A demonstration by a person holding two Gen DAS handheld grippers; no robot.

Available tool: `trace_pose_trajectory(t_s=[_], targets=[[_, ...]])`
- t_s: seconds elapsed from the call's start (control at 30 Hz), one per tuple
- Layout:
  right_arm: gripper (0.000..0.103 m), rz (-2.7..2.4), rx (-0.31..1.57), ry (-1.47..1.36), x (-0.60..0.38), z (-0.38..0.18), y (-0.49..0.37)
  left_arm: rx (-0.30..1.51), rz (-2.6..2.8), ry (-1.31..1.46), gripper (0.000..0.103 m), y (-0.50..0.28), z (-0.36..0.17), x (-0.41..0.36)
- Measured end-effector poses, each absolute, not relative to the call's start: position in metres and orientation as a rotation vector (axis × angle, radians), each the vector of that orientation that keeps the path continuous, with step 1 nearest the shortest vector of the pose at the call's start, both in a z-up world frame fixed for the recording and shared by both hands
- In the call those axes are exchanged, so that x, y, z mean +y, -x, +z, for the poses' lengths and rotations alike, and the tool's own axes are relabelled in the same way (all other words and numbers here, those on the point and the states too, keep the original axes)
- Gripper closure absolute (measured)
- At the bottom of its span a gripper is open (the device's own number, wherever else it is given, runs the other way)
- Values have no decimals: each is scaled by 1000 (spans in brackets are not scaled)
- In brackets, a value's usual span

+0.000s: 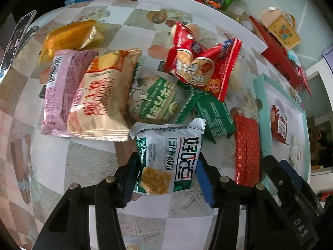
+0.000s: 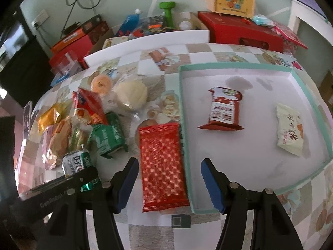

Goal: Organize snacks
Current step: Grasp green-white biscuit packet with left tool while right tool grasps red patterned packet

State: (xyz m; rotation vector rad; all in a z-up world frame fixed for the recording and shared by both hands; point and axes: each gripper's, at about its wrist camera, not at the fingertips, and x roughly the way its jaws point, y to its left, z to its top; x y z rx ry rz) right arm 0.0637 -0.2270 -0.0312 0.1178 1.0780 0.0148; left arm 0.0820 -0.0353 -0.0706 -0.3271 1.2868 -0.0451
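Observation:
A pile of snack packets lies on the checkered tablecloth. My left gripper (image 1: pixel 166 179) is open around a white-and-green cracker packet (image 1: pixel 168 156), its fingers on either side of it. My right gripper (image 2: pixel 169 183) is open over a red patterned packet (image 2: pixel 162 166), which lies against the left wall of a shallow teal-rimmed box lid (image 2: pixel 235 67). Inside the lid lie a red-and-white packet (image 2: pixel 223 110) and a cream packet (image 2: pixel 289 130). The red patterned packet (image 1: pixel 247 152) and the lid (image 1: pixel 260 91) also show in the left wrist view.
The pile holds a beige packet (image 1: pixel 102 98), a pink one (image 1: pixel 60 91), an orange one (image 1: pixel 70 37), green ones (image 1: pixel 214 114), red ones (image 1: pixel 197 62) and a round bun (image 2: pixel 131 93). Red boxes (image 2: pixel 239 31), a green dumbbell (image 2: pixel 167 12) and clutter stand behind the table.

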Motion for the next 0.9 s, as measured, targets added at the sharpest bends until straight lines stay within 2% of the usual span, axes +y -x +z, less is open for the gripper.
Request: trace_pose_trajectory(t_s=[0.9], targets=[[38,72,1144,-2,-200,-60,-76,1291,-35,370,48,-79,-70,-18]])
